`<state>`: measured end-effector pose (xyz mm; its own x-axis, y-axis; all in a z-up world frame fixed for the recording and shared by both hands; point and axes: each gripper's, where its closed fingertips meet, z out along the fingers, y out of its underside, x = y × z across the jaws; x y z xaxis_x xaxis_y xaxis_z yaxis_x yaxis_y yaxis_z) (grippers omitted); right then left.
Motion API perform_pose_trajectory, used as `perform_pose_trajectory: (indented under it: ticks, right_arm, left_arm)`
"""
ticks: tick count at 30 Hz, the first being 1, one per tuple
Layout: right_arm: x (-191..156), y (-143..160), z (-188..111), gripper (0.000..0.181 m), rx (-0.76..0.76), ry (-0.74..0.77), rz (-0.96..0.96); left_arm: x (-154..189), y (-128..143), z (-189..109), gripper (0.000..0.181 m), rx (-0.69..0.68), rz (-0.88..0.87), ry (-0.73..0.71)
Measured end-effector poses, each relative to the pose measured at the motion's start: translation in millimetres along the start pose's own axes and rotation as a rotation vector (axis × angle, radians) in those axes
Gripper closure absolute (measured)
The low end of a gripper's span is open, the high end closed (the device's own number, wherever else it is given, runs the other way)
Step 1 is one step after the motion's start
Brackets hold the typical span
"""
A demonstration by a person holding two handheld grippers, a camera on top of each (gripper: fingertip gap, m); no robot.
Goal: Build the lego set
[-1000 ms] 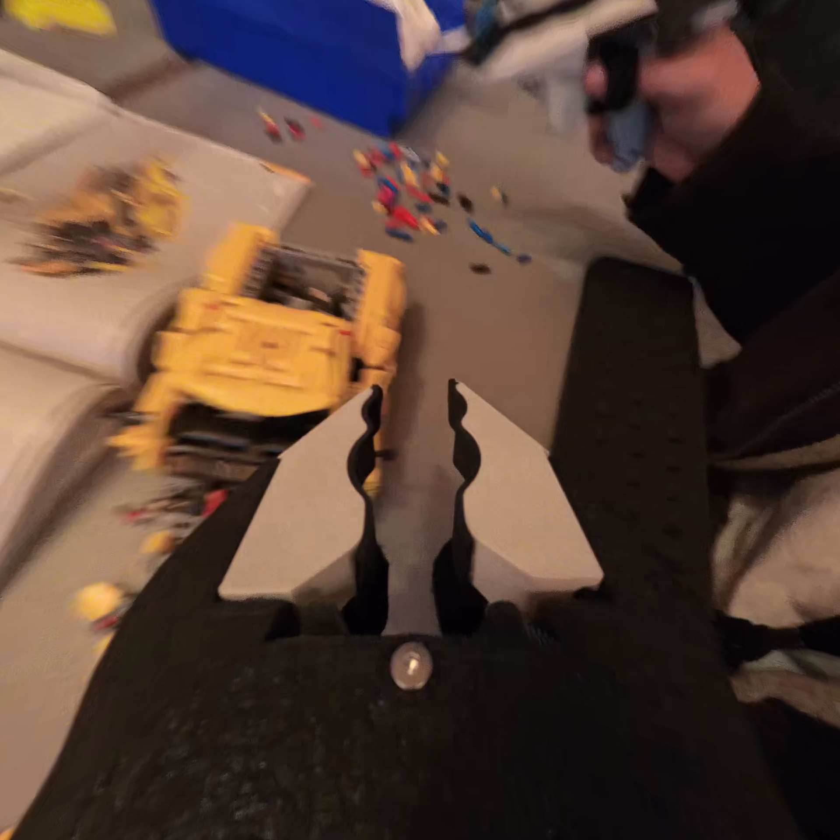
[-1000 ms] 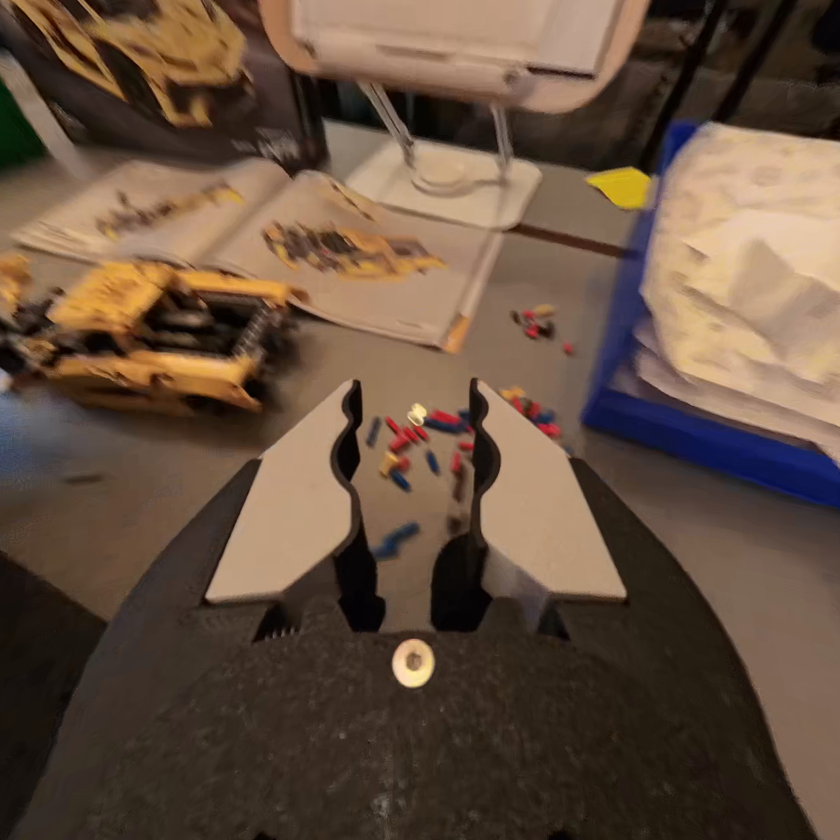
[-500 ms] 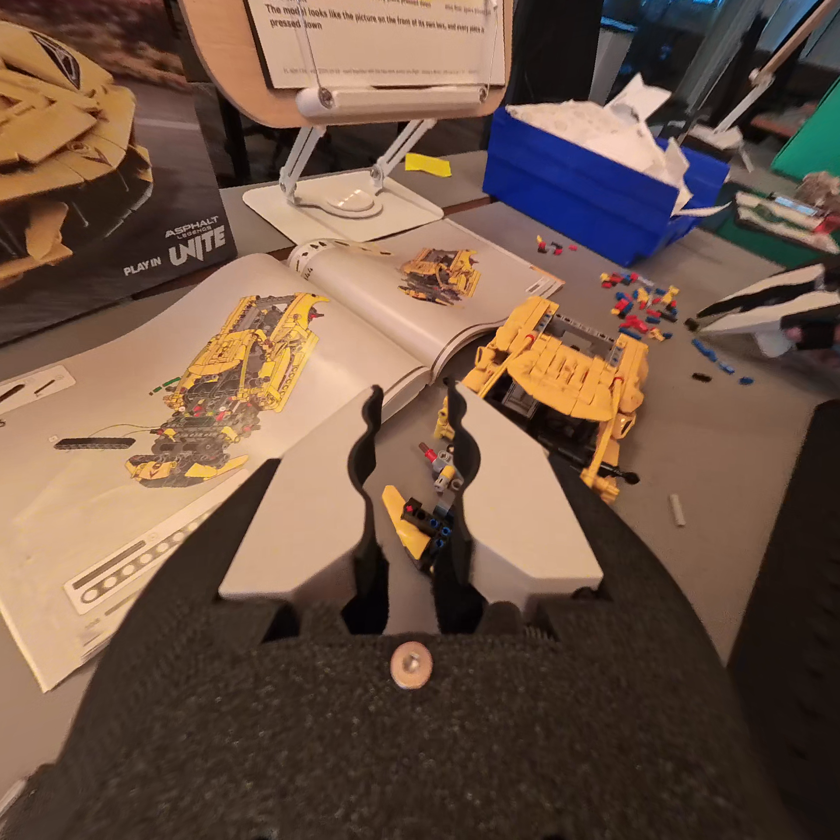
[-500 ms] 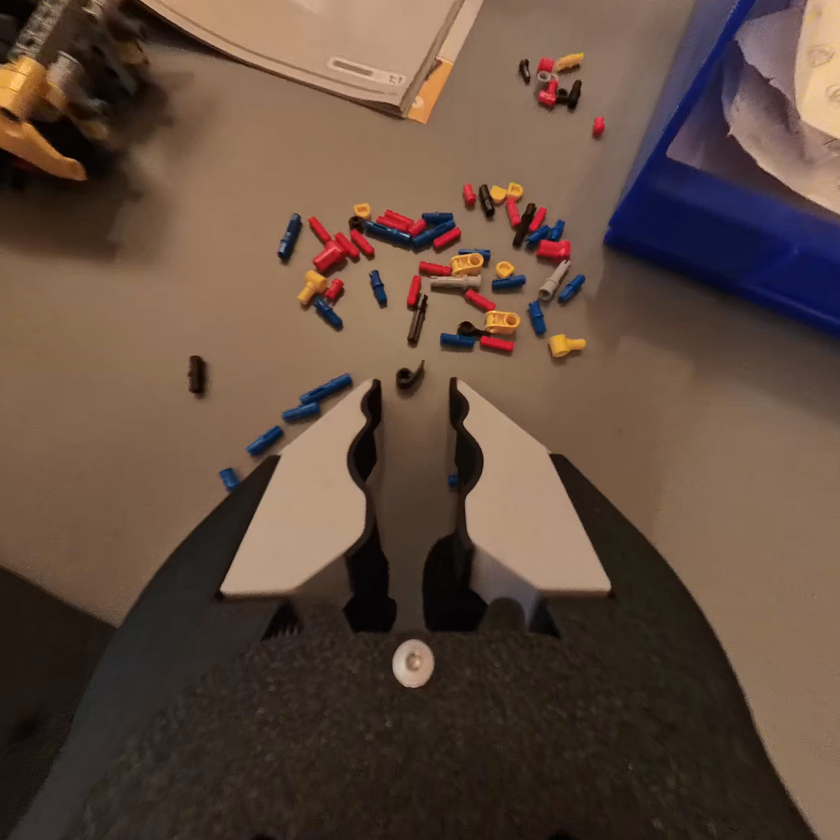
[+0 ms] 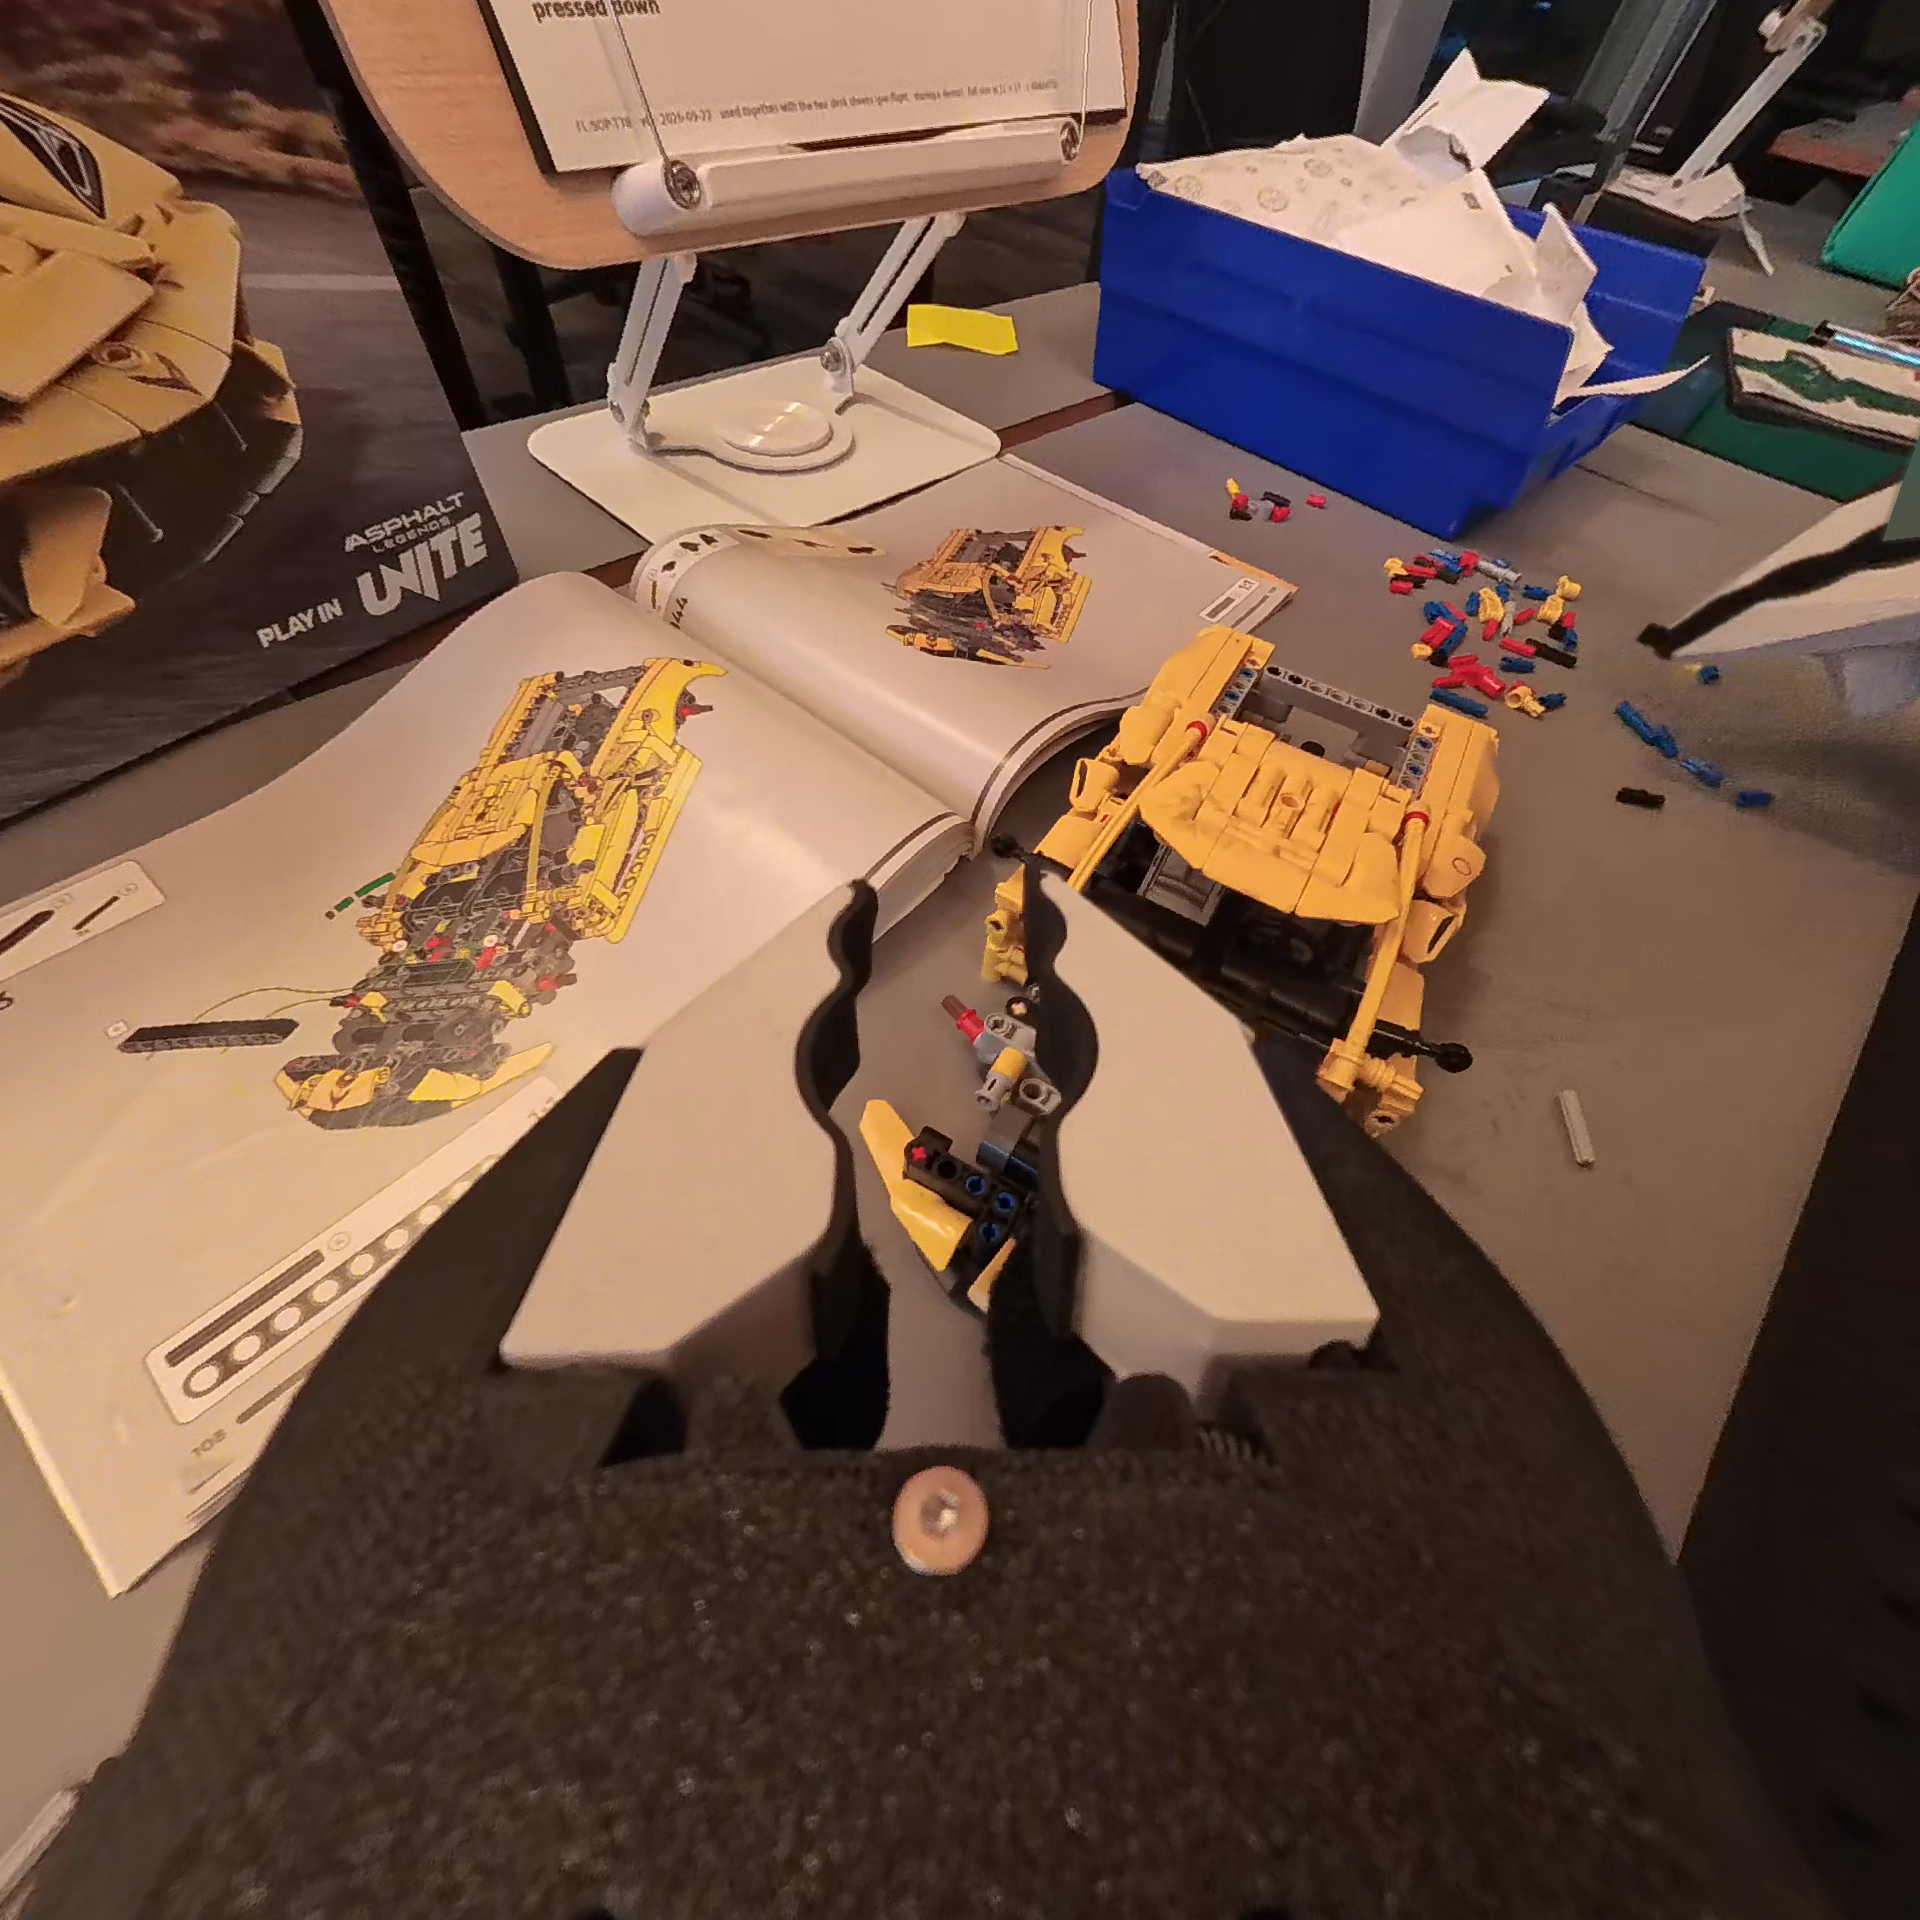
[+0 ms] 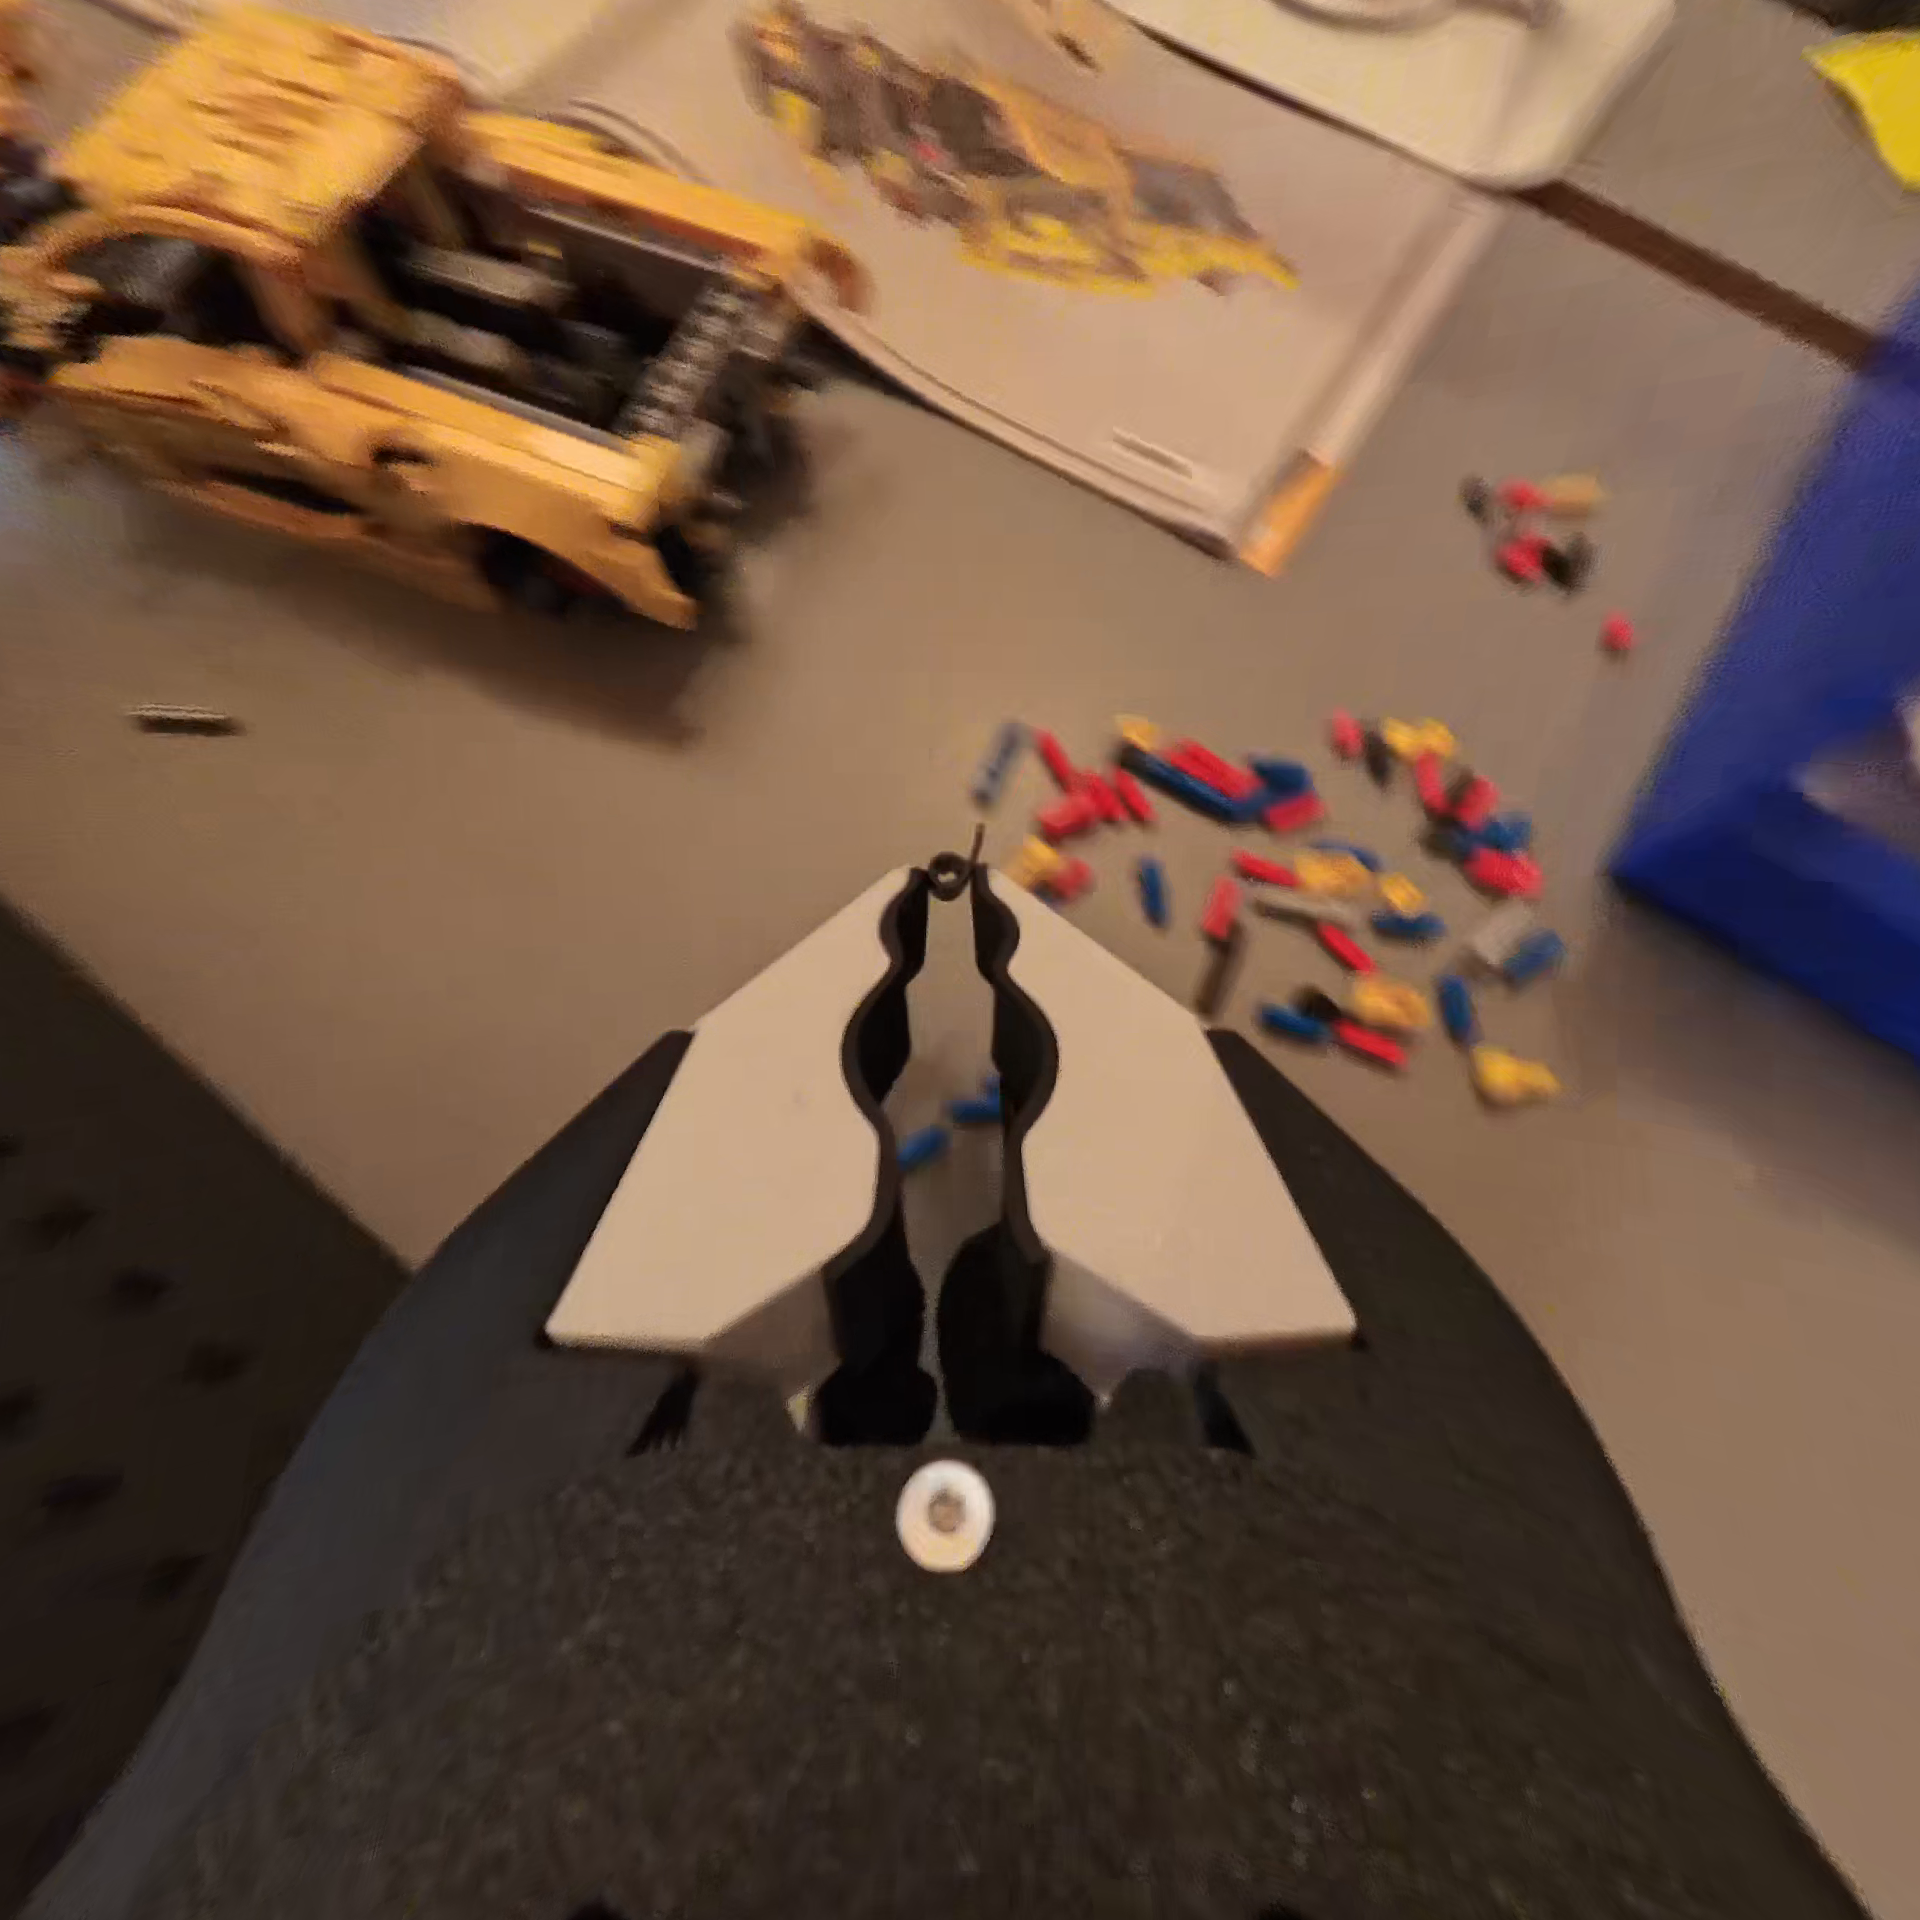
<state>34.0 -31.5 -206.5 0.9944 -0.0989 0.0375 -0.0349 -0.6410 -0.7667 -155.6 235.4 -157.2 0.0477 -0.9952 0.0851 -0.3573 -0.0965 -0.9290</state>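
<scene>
While your right claw [image 6: 948,883], open half a second ago, is now pinching a small black piece [image 6: 948,871] above the bench [image 6: 520,831], your left claw [image 5: 945,914] is hovering half-open beside the yellow car [image 5: 1278,831] mid-bench.

The lego car [image 5: 1268,821] is yellow with black and grey bits inside. The little loose pieces [image 5: 1486,634] are red, blue, yellow and black. The counter [image 5: 1621,987] is grey. The bin [image 5: 1340,353] is bright blue (white paper fills it). Each hand-held gripper [image 5: 945,904] has grey fingers with black wavy edges.
</scene>
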Motion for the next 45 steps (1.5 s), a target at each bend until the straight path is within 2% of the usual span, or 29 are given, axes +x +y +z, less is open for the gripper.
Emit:
perform_pose_trajectory:
  ticks: [3,5,8,15,21,23,26,29,32,36,38,40,42,45]
  right_arm:
    - [-63,-22,21,0.174,0.014,-0.177,-0.095]
    - [-97,-21,39,0.174,-0.025,-0.276,-0.130]
    - [-125,-13,57,0.174,-0.077,-0.342,-0.174]
    - [-146,-9,71,0.174,-0.121,-0.359,-0.268]
    - [-146,-11,75,0.172,-0.074,-0.395,-0.228]
    - [-146,-14,75,0.157,-0.049,-0.410,-0.201]
    - [-138,-23,74,0.146,0.025,-0.384,-0.179]
    - [-125,-31,72,0.143,0.078,-0.337,-0.152]
    - [-116,-37,70,0.143,0.112,-0.293,-0.149]
    - [-113,-43,65,0.149,0.149,-0.259,-0.171]
    - [-112,-43,65,0.151,0.148,-0.248,-0.180]
    - [-113,-43,65,0.151,0.147,-0.252,-0.181]
    - [-115,-45,63,0.151,0.159,-0.263,-0.181]
    - [-117,-49,60,0.151,0.189,-0.273,-0.178]
  left_arm:
    - [-3,1,-1,0.152,-0.003,0.006,-0.022]
    - [-7,2,-2,0.152,-0.003,0.007,-0.038]
    - [-9,4,-3,0.152,-0.013,-0.010,-0.040]
    - [-13,11,-2,0.152,-0.044,-0.031,-0.042]
    - [-12,16,0,0.152,-0.065,-0.030,-0.043]
    - [-13,18,0,0.152,-0.075,-0.024,-0.049]
    - [-14,17,-1,0.152,-0.068,-0.033,-0.052]
    - [-26,17,-6,0.153,-0.045,-0.088,-0.084]
    - [-48,-3,-33,0.152,0.046,-0.188,-0.108]
    - [-100,-31,-116,0.153,0.093,-0.055,-0.313]
    - [-106,-34,-155,0.152,0.097,0.011,-0.338]
    - [-97,-21,-176,0.152,0.065,0.051,-0.287]
    - [-88,8,-186,0.152,-0.036,0.041,-0.235]
    - [-62,58,-184,0.152,-0.196,-0.032,-0.114]
